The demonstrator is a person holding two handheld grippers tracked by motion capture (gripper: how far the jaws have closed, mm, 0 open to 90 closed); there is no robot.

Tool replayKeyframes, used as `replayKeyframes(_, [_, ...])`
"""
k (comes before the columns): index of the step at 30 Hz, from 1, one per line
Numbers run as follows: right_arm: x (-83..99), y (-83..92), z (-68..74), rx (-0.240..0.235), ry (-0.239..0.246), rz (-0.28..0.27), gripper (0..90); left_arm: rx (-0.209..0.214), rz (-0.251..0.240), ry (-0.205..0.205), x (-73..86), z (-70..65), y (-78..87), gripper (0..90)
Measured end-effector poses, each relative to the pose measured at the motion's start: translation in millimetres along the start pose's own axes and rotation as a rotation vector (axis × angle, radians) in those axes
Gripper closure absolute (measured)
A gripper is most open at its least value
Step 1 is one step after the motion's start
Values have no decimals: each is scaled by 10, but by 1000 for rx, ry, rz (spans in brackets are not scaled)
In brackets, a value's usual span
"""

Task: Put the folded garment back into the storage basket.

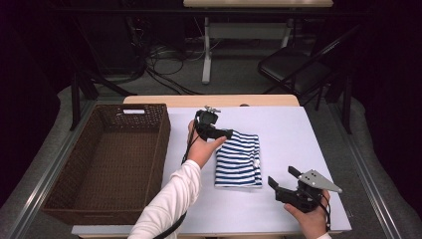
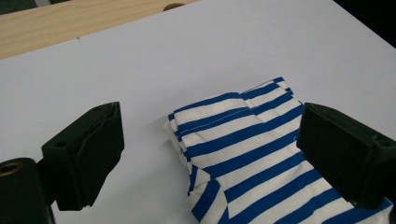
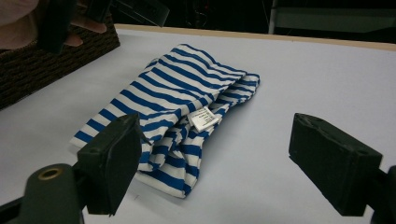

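Observation:
A folded blue-and-white striped garment (image 1: 239, 159) lies on the white table cover (image 1: 288, 134) near the middle. My left gripper (image 1: 226, 133) hovers over the garment's far left corner, jaws spread wide and holding nothing. In the left gripper view the striped garment (image 2: 252, 149) sits under and between the jaws of the left gripper (image 2: 210, 126). My right gripper (image 1: 282, 177) is open near the front right, a little apart from the garment. In the right gripper view the right gripper (image 3: 217, 135) faces the garment (image 3: 173, 98), whose white label (image 3: 205, 117) points toward it.
A large brown wicker basket (image 1: 149, 129) stands at the table's left, right beside the cover. The table's wooden far edge (image 1: 209, 100) shows beyond the cover. Behind the table are a dark chair (image 1: 293, 67), a white table leg (image 1: 206, 50) and cables on the floor.

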State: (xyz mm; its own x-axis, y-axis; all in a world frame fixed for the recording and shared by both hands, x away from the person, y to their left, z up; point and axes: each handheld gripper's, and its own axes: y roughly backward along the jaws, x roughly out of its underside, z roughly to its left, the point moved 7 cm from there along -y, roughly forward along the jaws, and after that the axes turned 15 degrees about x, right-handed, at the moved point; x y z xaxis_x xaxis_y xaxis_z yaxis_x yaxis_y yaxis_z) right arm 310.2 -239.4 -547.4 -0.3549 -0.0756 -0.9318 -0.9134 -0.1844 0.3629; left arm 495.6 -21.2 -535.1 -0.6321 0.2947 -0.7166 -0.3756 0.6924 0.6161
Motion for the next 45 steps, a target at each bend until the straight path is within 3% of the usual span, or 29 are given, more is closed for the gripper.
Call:
replayKeyframes(7, [5,-26,12,0,5,1,167,-25,29,0,20,107,-94,118])
replayKeyframes(14, [9,-38,13,1,4,8,166,-10,53,22,24,127,-204,145])
replayKeyframes(18, [11,-41,10,4,5,10,167,-25,75,23,37,161,-259,152])
replayKeyframes(35, [10,-62,19,4,6,11,167,-2,142,94,214,287,-362,173])
replayKeyframes(45, [8,-65,25,4,5,11,169,12,171,97,285,272,-444,197])
